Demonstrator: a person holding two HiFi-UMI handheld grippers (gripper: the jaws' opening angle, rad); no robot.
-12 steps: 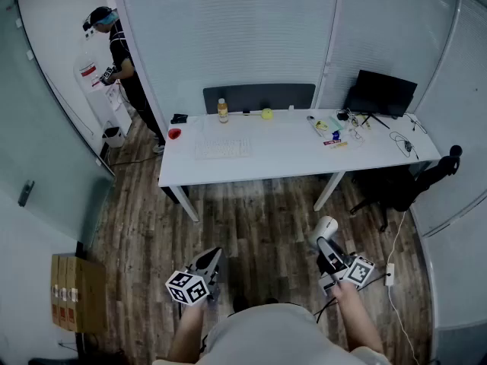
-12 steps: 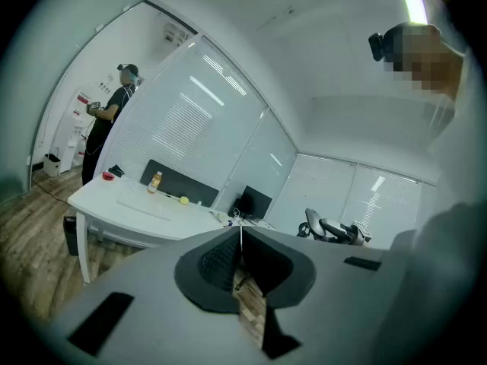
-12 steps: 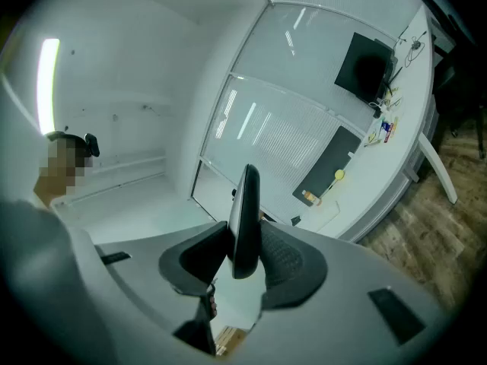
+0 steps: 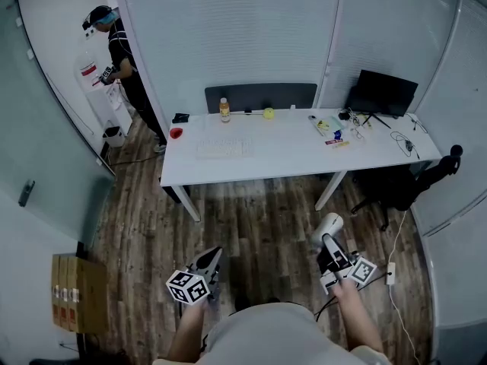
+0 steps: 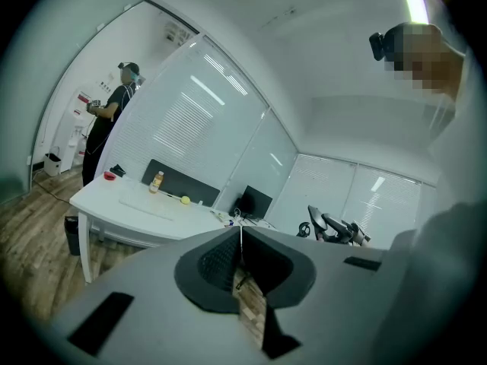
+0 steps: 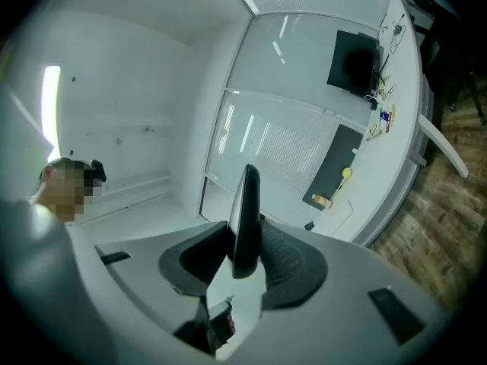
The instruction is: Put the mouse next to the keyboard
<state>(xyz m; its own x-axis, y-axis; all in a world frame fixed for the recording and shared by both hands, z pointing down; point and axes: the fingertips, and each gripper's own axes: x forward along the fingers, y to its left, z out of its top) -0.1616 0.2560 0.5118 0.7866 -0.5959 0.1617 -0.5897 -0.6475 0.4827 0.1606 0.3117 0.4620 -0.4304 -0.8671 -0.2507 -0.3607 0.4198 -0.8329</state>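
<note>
Mouse (image 6: 245, 219) sits clamped in the right hand-held gripper (image 4: 329, 243); the left hand-held gripper (image 5: 241, 249) is clenched empty.

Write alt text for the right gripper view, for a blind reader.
The right gripper is closed on a mouse, held on its edge between the jaws. Behind it, far off, stands a white table with a black monitor, a bottle and a yellow ball.

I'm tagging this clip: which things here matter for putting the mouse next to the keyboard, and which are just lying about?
Job:
- mouse
- right gripper, shut on it
- keyboard
- table

Lying about:
- bottle
- yellow ball
- red object
- monitor
</note>
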